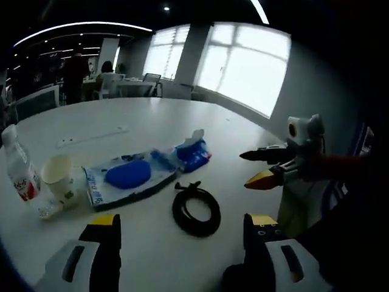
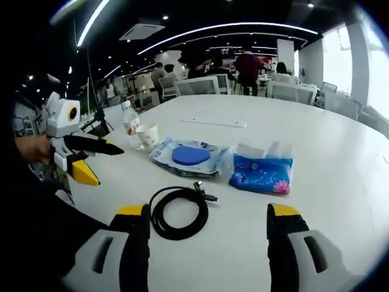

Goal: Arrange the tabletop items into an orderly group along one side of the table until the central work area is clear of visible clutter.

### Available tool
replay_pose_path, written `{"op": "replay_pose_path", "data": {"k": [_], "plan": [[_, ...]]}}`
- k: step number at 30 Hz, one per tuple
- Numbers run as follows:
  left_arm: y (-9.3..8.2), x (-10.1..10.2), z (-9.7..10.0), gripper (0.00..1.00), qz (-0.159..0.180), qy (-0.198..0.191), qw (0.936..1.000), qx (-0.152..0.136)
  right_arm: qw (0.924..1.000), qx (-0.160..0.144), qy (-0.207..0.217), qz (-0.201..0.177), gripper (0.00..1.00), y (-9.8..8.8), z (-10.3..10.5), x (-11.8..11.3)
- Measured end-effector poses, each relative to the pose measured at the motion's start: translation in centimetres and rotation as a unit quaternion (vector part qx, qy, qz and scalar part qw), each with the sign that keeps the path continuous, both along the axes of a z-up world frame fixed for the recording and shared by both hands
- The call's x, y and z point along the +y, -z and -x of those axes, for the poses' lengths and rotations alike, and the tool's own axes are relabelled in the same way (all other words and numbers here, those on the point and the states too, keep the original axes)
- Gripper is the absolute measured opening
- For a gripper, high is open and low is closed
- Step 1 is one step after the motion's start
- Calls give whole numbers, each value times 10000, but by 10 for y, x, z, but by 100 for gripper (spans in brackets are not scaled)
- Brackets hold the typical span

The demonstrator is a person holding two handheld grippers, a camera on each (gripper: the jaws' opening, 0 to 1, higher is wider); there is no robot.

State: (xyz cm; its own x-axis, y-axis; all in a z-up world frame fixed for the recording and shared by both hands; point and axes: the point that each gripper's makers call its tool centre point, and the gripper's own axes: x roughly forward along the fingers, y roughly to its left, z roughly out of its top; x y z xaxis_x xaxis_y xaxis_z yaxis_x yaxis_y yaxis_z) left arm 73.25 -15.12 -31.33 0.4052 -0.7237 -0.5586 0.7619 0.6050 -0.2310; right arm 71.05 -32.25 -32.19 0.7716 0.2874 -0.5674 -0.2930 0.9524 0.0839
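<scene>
A black coiled cable (image 1: 178, 213) (image 2: 155, 216) lies on the white table (image 1: 152, 115) (image 2: 322, 140), just ahead of both pairs of jaws. Behind it lie a blue tissue pack (image 1: 193, 153) (image 2: 261, 171) and a clear plastic bag with a blue round pad (image 1: 127, 174) (image 2: 190, 155) on it. A paper cup (image 1: 58, 176) (image 2: 148, 135) and a water bottle (image 1: 21, 170) (image 2: 129, 125) stand beside the bag. My left gripper (image 1: 182, 220) (image 2: 106, 164) is open and empty. My right gripper (image 1: 246, 168) (image 2: 208, 210) is also open and empty.
A thin white strip (image 1: 91, 137) (image 2: 216, 123) lies farther back on the table. Beyond the table's far edge are chairs (image 2: 197, 85), other tables and several people (image 2: 248, 67). Large windows (image 1: 249, 67) line one wall.
</scene>
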Motion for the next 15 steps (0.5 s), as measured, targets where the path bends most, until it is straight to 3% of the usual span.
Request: {"op": "replay_pose_path", "data": {"k": [8,15], "plan": [[17,-17,4,67,-103,225,9995,178,9997,255,-45,48,64,20,2,6],[30,-25,1,64,-229,267,9990,283,9996,279,9,44,57,27,-1,4]]}}
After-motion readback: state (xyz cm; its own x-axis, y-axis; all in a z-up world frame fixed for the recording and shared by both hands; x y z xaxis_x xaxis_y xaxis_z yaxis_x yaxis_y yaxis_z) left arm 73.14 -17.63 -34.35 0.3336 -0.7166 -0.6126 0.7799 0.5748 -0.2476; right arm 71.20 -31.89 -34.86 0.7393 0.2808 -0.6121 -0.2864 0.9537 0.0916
